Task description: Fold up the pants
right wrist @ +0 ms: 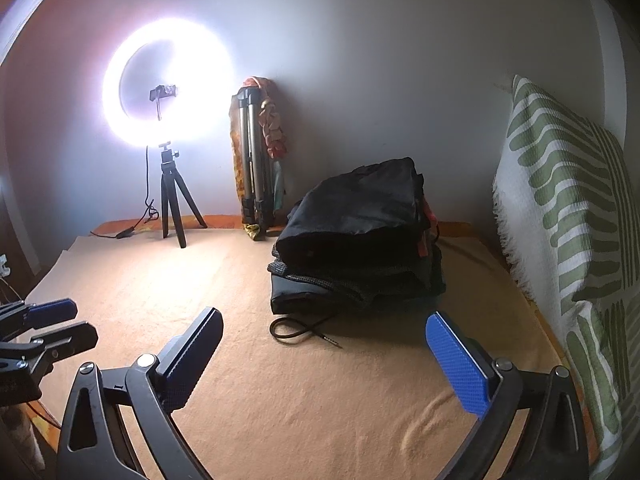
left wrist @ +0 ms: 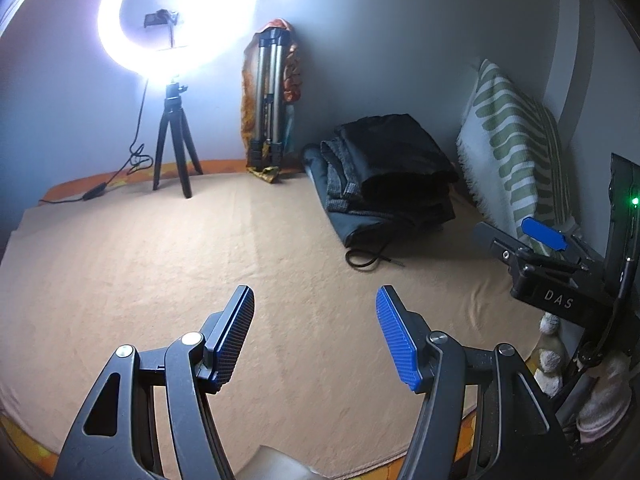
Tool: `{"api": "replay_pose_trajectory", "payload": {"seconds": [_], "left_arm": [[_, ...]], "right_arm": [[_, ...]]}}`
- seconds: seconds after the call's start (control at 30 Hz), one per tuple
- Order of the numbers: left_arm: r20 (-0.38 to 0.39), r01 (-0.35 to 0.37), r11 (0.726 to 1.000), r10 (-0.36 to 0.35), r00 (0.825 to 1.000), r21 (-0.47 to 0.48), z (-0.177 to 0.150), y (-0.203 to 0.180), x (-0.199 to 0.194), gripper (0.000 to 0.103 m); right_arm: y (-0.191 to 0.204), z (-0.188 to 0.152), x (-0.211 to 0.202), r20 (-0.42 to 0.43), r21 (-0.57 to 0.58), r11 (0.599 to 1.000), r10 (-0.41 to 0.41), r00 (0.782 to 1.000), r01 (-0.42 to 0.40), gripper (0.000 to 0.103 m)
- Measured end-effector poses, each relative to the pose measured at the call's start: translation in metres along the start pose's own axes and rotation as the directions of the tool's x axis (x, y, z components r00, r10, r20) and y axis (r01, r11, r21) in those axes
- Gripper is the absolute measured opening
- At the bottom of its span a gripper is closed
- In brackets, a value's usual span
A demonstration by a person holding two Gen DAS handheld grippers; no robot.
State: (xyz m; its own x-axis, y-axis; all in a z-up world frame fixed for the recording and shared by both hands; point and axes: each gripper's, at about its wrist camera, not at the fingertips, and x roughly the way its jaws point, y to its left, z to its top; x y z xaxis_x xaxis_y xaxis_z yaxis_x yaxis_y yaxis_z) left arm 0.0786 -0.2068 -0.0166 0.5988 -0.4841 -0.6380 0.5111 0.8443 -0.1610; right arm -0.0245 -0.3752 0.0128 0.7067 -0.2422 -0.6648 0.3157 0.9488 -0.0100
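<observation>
Ahead of both tongs: folded pants stack (right wrist: 356, 236) | left tongs (left wrist: 316, 336) spread | right tongs (right wrist: 324, 360) spread, empty

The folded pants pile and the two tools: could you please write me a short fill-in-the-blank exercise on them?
1. The left tool and right tool both have their jaws ____.
2. The pile of folded pants is ____ in colour.
3. A drawstring lies on the ____ blanket.
4. The pillow has ____ stripes.

Missing words: open; dark; beige; green
</observation>
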Motion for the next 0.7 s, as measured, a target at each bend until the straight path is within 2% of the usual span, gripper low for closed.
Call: {"api": "replay_pose_trajectory", "payload": {"seconds": [0.7], "left_arm": [[-0.007,-0.015,1.0,0.014,1.0,-0.012,-0.007,0.007,-0.009,0.067]], "right_arm": [[0.011,-0.001,-0.002,0.005,-0.011,1.0,0.008,1.0,-0.008,0.103]]}}
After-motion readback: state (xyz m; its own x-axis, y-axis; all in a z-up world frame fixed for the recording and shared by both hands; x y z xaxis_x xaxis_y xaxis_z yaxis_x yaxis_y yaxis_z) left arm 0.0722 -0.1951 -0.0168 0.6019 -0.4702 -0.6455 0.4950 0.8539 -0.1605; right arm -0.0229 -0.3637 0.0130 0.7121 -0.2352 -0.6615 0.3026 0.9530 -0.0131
